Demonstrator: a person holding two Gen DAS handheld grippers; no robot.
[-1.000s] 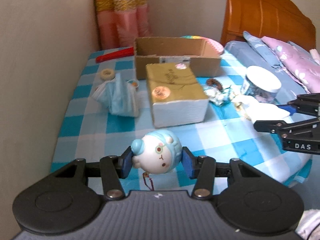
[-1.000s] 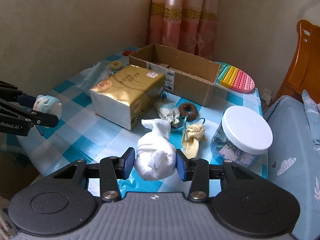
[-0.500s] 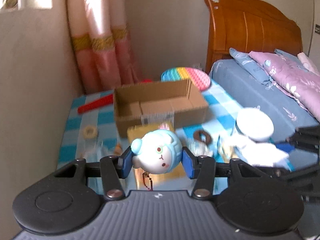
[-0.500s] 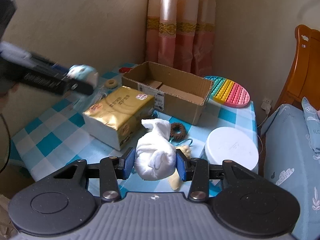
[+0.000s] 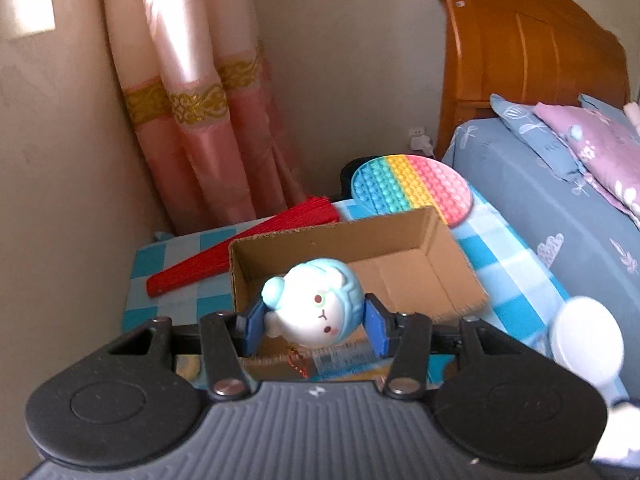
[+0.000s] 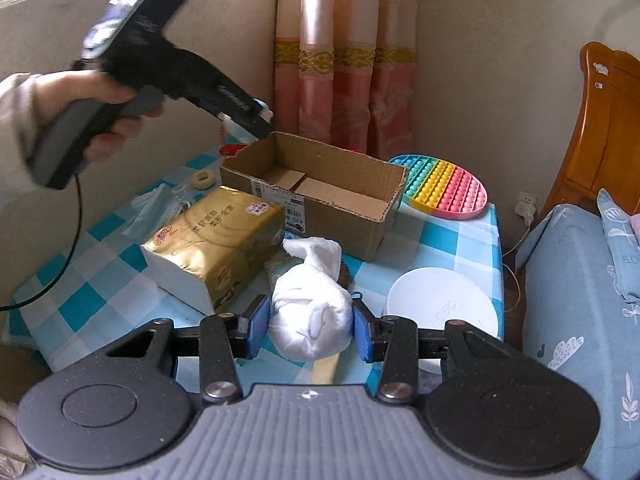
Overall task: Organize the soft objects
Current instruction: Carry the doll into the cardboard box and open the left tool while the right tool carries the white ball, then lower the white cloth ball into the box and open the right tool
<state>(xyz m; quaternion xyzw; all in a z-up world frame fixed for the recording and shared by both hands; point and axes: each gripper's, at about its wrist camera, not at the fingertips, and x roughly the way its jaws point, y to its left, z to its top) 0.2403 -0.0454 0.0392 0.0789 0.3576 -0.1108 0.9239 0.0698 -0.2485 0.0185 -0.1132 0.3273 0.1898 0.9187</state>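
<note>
Both claws loaded above a crowded checked table

The left claw (image 5: 314,322) pinches a round plush toy (image 5: 316,304) over the open cardboard box (image 5: 400,240); the right claw (image 6: 308,326) pinches a white cloth bundle (image 6: 310,312) nearer, with a gold tissue pack (image 6: 212,240), white-lidded jar (image 6: 440,300) and rainbow pop mat (image 6: 444,186) crowding around.

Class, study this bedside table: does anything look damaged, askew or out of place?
The cardboard box has ragged, torn top edges and sits skewed to the tablecloth's checks. The rainbow pop mat hangs over the table's far edge.
</note>
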